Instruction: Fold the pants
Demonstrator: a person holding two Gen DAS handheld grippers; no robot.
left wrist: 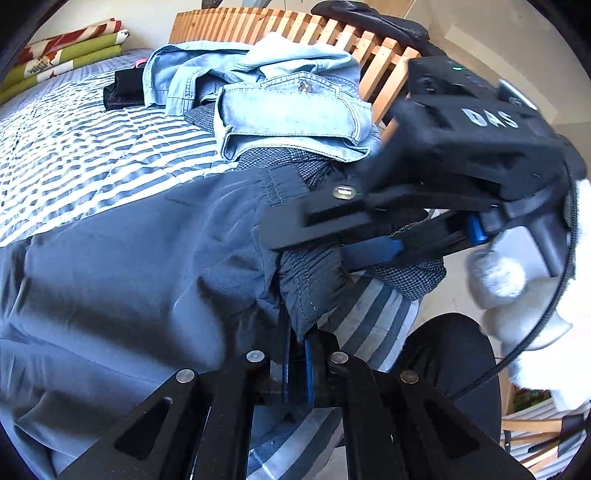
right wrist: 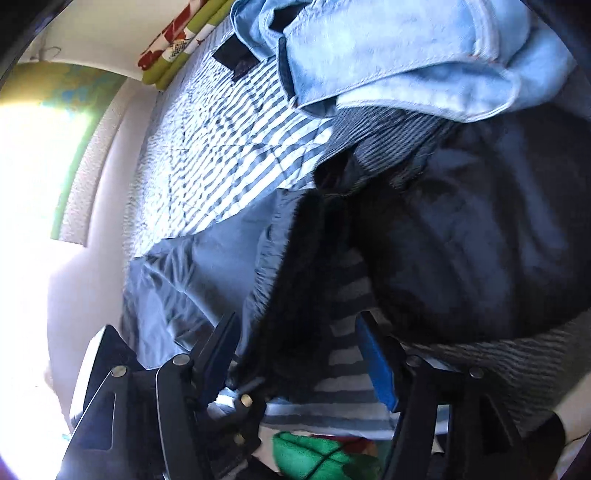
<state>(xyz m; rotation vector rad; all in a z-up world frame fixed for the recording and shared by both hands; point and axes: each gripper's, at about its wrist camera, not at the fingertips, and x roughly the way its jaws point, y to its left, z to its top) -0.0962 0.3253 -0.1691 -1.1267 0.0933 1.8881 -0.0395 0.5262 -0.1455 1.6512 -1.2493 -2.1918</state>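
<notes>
Bed: a bed with a blue-and-white striped quilted cover (left wrist: 92,140) carried all the clothing; a slatted wooden headboard (left wrist: 332,33) stood behind it.
Pants: dark slate-blue pants with an elastic waistband (left wrist: 129,277) lay spread over the near part of the bed, the gathered waistband bunched at the bed's edge.
Clothes pile: light blue denim jeans (left wrist: 291,110) sat heaped beyond the pants, on top of a grey houndstooth garment (left wrist: 280,157).
Folded bedding: green, red and white patterned linens (left wrist: 62,51) were stacked at the far corner.
Left gripper (left wrist: 295,369): its blue-padded jaws stood narrow, pinched on the pants' waistband fabric.
Right gripper (right wrist: 306,354): the jaws stood wide, one on each side of a hanging fold of the pants; in the left wrist view it reached across the waistband.
Hand: a white fuzzy glove (left wrist: 524,295) gripped the right gripper's handle.
</notes>
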